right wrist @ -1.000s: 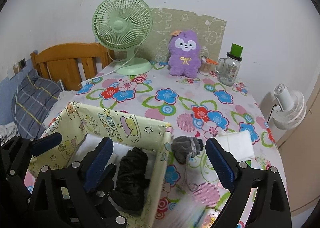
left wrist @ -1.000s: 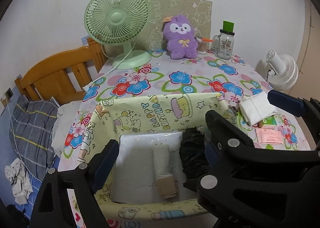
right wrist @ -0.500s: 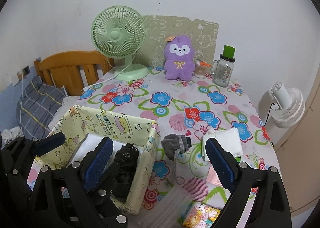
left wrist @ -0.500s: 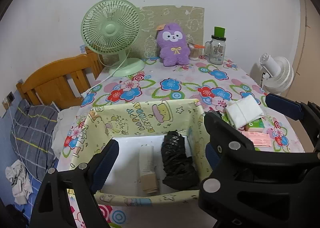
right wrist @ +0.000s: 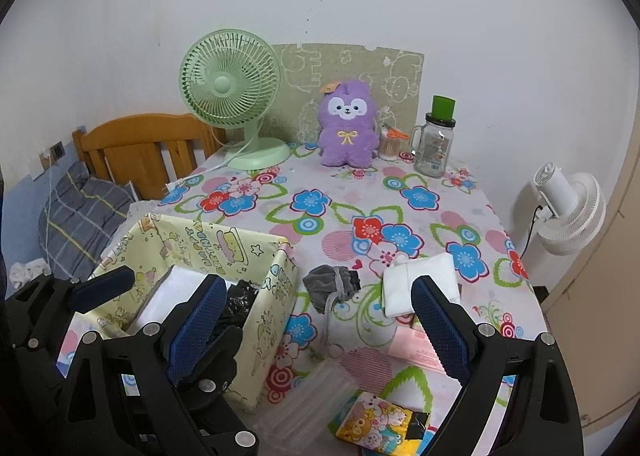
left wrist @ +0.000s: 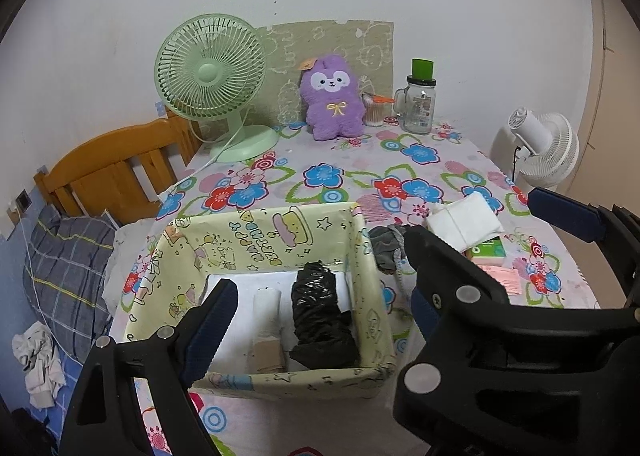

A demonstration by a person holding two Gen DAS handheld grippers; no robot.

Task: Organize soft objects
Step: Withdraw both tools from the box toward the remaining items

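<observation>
Left tool: I am holding it wide and empty, hovering over the near side of the yellow box.
Right tool: also spread wide, nothing between the pads, hanging above the near part of the bench.
Yellow box, near left corner of the bench: it is already containing a black crumpled bundle and a pale roll. I am counting these as sorted.
Grey drawstring pouch: lying on the bench just beside the box's right wall, not yet stowed.
White folded cloth: resting toward the right edge, beside the pouch, also waiting.
Purple plush: sitting upright at the far edge, possibly remaining too.
I am judging the task roughly half done.
</observation>
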